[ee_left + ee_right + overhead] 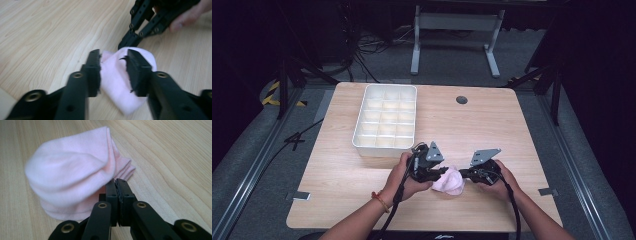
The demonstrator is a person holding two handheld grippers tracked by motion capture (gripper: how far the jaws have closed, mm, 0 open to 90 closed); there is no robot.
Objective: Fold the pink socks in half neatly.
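Observation:
A folded pale pink sock (451, 182) lies on the wooden table between the two hands, near the front edge. My left gripper (445, 171) comes in from the left. In the left gripper view its jaws (113, 53) press on both sides of the sock (113, 77). My right gripper (462, 173) faces it from the right. Its jaws are pressed together, and the tips (115, 181) touch the sock's layered edge under a bulging fold (70, 170). The left gripper view also has the right gripper (123, 45) touching the sock's far side.
A white divided tray (385, 145) with several empty compartments stands on the table behind the left hand. A dark round grommet (461, 99) sits at the back. Bare wood lies to the left and right of the hands.

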